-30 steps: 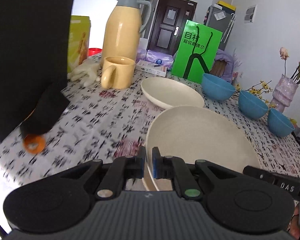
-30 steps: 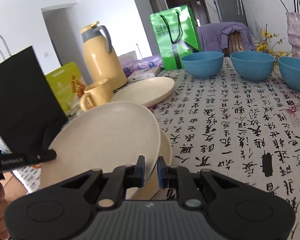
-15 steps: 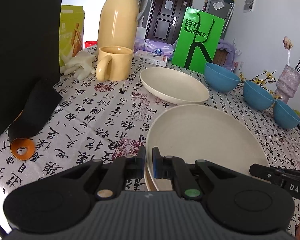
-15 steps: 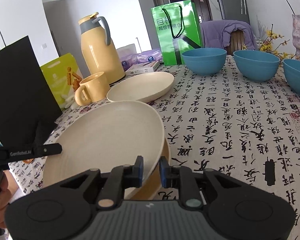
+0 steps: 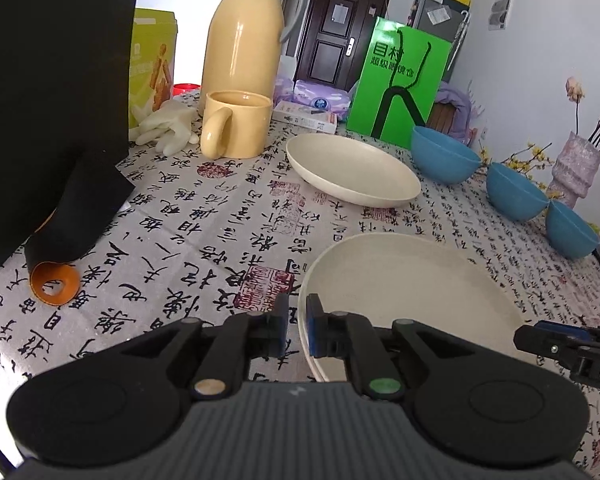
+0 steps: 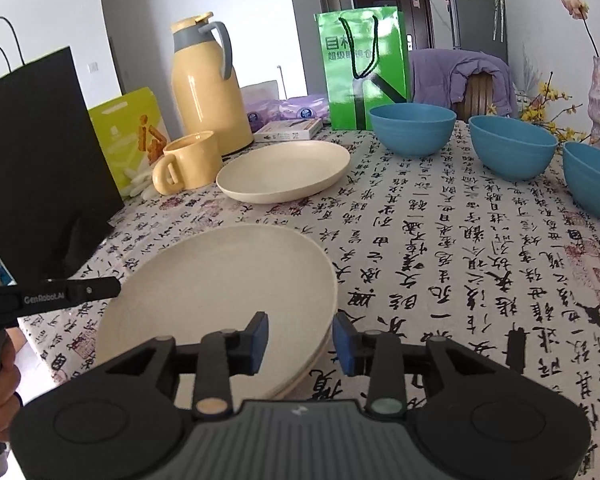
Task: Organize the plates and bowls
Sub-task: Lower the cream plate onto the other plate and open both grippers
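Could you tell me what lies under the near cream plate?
Under the near plate sits at least one more cream plate, of which only the edge shows in the right wrist view. The rest is covered, so the stack's count stays uncertain.

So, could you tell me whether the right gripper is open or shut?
Open: the right gripper shows a wide gap between its blue pads, straddling the stacked plates' rim.

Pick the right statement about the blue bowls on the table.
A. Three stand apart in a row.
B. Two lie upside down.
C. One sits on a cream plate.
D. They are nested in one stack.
A: the three blue bowls stand upright, separately, on the tablecloth.
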The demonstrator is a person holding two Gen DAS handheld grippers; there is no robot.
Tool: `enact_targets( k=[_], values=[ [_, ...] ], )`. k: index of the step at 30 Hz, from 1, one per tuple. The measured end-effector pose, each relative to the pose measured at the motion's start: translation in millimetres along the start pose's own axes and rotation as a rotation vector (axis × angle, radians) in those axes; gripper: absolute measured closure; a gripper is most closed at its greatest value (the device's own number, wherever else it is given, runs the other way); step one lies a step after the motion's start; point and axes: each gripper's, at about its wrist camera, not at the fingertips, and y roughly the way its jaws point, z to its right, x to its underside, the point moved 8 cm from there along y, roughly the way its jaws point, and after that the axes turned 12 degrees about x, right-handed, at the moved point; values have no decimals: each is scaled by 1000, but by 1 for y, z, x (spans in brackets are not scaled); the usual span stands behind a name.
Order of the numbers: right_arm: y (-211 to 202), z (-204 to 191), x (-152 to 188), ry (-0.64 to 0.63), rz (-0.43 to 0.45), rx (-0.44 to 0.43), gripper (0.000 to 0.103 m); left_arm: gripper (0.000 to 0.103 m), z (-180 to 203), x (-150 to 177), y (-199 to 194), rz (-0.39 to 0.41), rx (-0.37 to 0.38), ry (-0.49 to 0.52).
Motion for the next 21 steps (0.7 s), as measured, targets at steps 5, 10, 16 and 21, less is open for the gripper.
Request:
enact_targets(
  k=[5,10,16,21],
  values=[
    [-14,14,-3,38,35,-28,61,66,-3,0,-10,38,14,-10],
    [-20,18,-7,36,74,-37,61,50,4,0,-19,69,54,-3],
    [-33,23,-12,44,135,-19,56,32,17,-1,-36,109,55,42],
    [-53,27,0,54,181,-22,47,23,24,6,-52,130,50,66]
  ],
)
